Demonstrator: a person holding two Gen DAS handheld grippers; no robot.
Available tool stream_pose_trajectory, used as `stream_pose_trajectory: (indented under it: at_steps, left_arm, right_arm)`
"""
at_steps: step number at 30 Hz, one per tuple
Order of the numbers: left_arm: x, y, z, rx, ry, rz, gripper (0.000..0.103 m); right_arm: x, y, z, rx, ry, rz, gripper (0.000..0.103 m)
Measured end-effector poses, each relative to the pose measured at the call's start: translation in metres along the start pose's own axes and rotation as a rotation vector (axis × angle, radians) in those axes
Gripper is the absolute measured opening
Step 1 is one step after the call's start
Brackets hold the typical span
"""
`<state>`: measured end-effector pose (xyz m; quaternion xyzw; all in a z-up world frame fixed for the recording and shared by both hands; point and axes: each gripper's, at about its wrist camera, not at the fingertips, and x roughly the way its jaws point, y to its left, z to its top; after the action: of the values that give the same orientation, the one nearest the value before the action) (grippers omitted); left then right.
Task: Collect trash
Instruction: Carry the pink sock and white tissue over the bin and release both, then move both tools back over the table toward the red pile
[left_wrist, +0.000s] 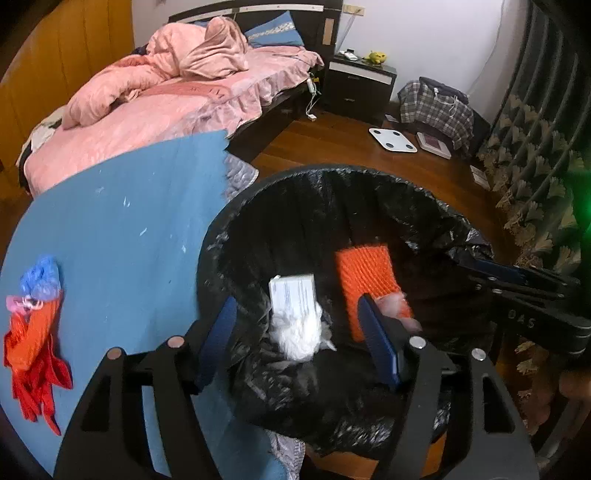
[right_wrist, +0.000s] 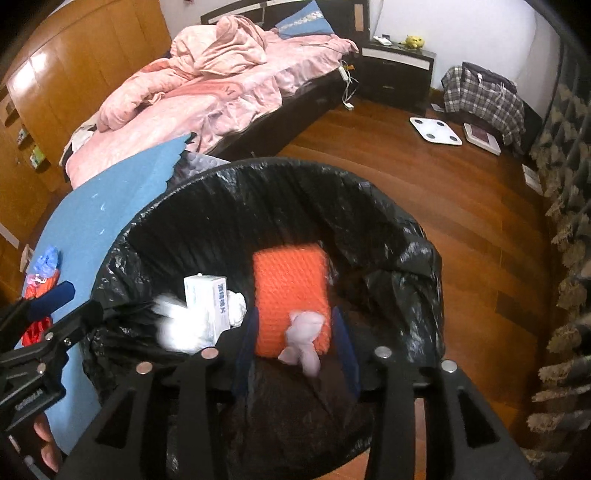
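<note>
Two grippers hang over one bin (right_wrist: 280, 173) lined with a black bag. The left gripper (left_wrist: 295, 332) has its jaws spread over the bin's mouth, with a white wad (left_wrist: 295, 332) blurred between them and no pad visibly touching it. The right gripper (right_wrist: 295, 343) is also spread, a pale pink wad (right_wrist: 303, 343) blurred between its pads, clear of both. Inside the bin lie one white box (right_wrist: 208, 299), standing on end with its long axis toward twelve o'clock, and one orange pad (right_wrist: 290, 291), its long axis also toward twelve, leaning against the bag's far wall. At nine o'clock of the bin one blue mat (left_wrist: 122, 236) covers a table top and carries one heap of red, orange and blue bags (left_wrist: 35, 325), still outside the bin. The floor (right_wrist: 424, 192) is dark red-brown wood. Toward eleven o'clock stands one bed (left_wrist: 166, 103) with pink covers, toward one o'clock one dark nightstand (left_wrist: 360, 83), two flat scales (left_wrist: 393, 139) on the floor and one plaid bag (left_wrist: 436, 103). A patterned curtain (left_wrist: 532, 177) hangs at three o'clock.
</note>
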<state>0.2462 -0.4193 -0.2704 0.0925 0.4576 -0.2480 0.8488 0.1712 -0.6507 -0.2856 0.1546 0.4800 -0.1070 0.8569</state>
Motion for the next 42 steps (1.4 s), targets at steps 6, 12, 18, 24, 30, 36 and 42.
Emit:
stream_pose_trajectory:
  at_steps: [6, 12, 18, 24, 30, 36, 42]
  left_arm:
    - [-0.012, 0.016, -0.008, -0.003, -0.001, 0.010, 0.070]
    - [-0.040, 0.055, -0.016, -0.030, -0.029, 0.038, 0.070]
    - [-0.076, 0.108, -0.035, -0.047, -0.066, 0.081, 0.071]
    - [-0.111, 0.179, -0.060, -0.087, -0.093, 0.150, 0.071]
    - [-0.138, 0.265, -0.094, -0.144, -0.101, 0.241, 0.071]
    - [-0.152, 0.332, -0.122, -0.209, -0.103, 0.273, 0.071]
    - [-0.152, 0.363, -0.135, -0.229, -0.106, 0.250, 0.071]
  right_arm:
    - [-0.011, 0.003, -0.009, 0.025, -0.003, -0.001, 0.042]
    - [-0.036, 0.033, -0.015, 0.011, -0.036, 0.020, 0.042]
    - [-0.055, 0.080, -0.029, -0.016, -0.061, 0.063, 0.044]
    - [-0.060, 0.155, -0.052, -0.079, -0.064, 0.124, 0.045]
    - [-0.058, 0.226, -0.070, -0.140, -0.058, 0.173, 0.045]
    - [-0.052, 0.296, -0.080, -0.189, -0.067, 0.204, 0.045]
    - [-0.043, 0.344, -0.086, -0.218, -0.076, 0.207, 0.045]
